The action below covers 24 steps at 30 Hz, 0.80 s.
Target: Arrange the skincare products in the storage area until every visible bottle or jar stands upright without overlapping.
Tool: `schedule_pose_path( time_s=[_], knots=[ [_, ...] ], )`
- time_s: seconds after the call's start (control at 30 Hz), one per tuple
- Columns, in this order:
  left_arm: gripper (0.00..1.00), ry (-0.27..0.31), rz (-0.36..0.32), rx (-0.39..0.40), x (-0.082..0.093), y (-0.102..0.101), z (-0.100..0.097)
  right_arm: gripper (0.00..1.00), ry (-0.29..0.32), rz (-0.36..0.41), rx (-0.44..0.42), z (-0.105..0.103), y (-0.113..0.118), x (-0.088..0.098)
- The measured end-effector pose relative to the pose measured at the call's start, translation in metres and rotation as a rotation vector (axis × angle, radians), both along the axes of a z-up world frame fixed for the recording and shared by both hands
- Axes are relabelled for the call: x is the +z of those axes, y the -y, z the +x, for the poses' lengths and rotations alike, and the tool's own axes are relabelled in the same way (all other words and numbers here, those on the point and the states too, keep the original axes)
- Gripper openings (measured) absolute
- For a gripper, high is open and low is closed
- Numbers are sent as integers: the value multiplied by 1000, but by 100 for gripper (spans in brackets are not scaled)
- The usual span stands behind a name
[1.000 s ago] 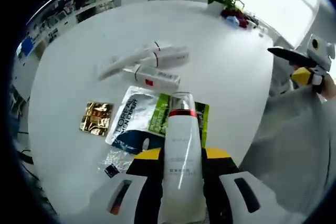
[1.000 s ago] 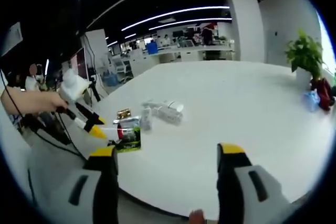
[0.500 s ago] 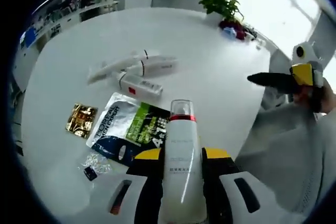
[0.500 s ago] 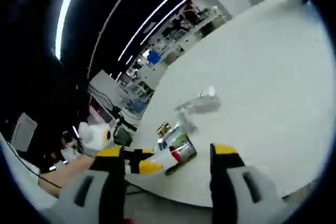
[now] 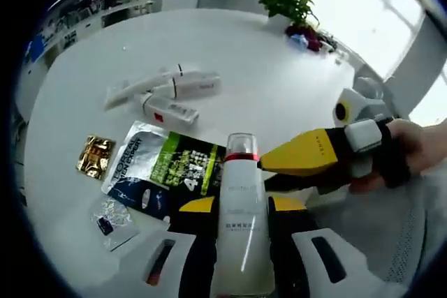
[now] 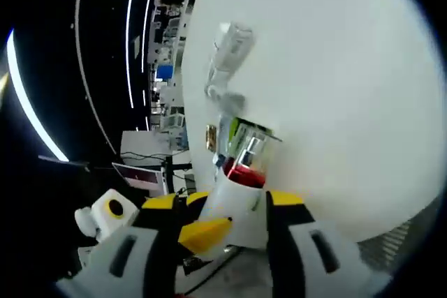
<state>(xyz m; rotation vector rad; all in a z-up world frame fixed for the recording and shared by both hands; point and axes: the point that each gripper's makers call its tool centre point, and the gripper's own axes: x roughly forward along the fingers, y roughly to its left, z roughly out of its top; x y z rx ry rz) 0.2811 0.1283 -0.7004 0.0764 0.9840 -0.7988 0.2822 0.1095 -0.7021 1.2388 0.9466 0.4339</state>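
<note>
A white bottle (image 5: 242, 232) with a red band and a clear cap stands between the jaws of my left gripper (image 5: 241, 206), which is shut on its body above the near edge of the white table (image 5: 279, 82). My right gripper (image 5: 269, 174) comes in from the right, held by a hand (image 5: 419, 151), with its yellow-tipped jaws reaching the bottle's neck. In the right gripper view the bottle (image 6: 241, 176) lies between my right gripper's (image 6: 227, 204) open jaws; I cannot tell whether they touch it. The left gripper (image 6: 206, 232) shows there at the bottom left.
Flat sachets lie on the table ahead of the bottle: a green one (image 5: 183, 169), a silver and blue one (image 5: 133, 165), a gold one (image 5: 94, 157) and a small clear one (image 5: 108, 214). White tubes (image 5: 167, 88) lie farther out. A potted plant (image 5: 286, 1) stands at the far edge.
My right gripper has swung in from the right and rolled, coming up to the bottle's neck. The left gripper keeps holding the bottle, and its view has shifted slightly.
</note>
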Motion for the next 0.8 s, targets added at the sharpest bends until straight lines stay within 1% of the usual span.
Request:
schedule_pose_path(
  time_s=[0.03,0.07,0.13,0.23,0.3,0.37,0.4,0.43,0.53,0.6,0.7,0.8],
  knots=[
    [25,0,-1,-1,0,1,-1,51,-19,-15,3,-1,-2,-4],
    [25,-3,-2,-2,0,2,-2,50,-21,-20,0,4,1,-6],
    [25,-6,2,-6,-1,5,-5,50,-33,-21,1,2,-1,-9],
    [25,-3,7,-10,-1,6,-6,46,-48,-23,-12,-1,1,-8],
    [25,-3,3,-10,1,7,-7,39,-57,-26,-19,0,8,-14],
    [25,4,1,-12,4,10,-8,33,-45,-39,-16,2,12,-18],
    [25,8,2,-13,5,11,-8,33,-28,-52,-11,1,11,-19],
    [25,12,6,-15,5,14,-8,33,-33,-35,-20,2,11,-16],
    [25,27,21,-28,7,17,-8,31,-20,-26,-40,3,16,-12],
    [25,31,20,-28,8,19,-8,29,-51,20,-93,5,20,-8],
    [25,40,9,-29,12,22,-8,27,-29,31,-102,9,28,0],
    [25,51,-14,-25,16,26,-8,26,62,13,-104,14,34,16]
  ],
)
